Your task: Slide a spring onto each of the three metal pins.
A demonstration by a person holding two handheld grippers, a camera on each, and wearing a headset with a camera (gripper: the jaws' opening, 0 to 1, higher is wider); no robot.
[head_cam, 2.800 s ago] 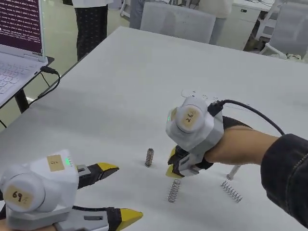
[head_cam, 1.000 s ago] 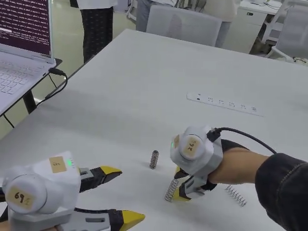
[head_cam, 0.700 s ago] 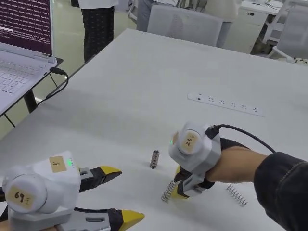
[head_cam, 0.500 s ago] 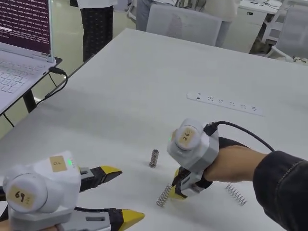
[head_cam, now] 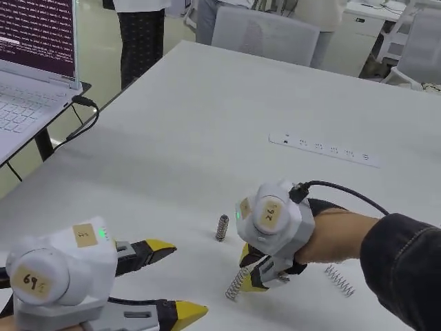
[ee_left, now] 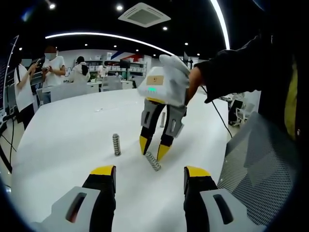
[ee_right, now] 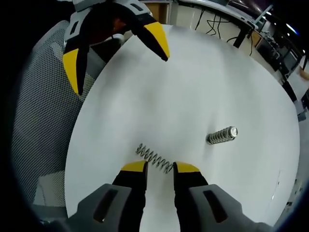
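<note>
One spring [head_cam: 236, 283] pinched by its upper end in the right gripper [head_cam: 256, 276], lower end at the table [head_cam: 207, 124]. Light, thin wire coil: soft lengthwise, apt to bend or flick away. Grip gently across the coils near one end. Long axis tilted, lower end toward 7 o'clock in the head view. At 11 o'clock, upright pin [head_cam: 222, 227] with a coil on it. At 3 o'clock, loose spring [head_cam: 339, 280] lying flat. At 9 o'clock, left gripper [head_cam: 178, 278], jaws wide apart, empty.

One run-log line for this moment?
right hand-held gripper: shut on tilted silver coil spring | left hand-held gripper: open, empty | upright metal pin: carries fitted spring | second silver spring: lying loose
</note>
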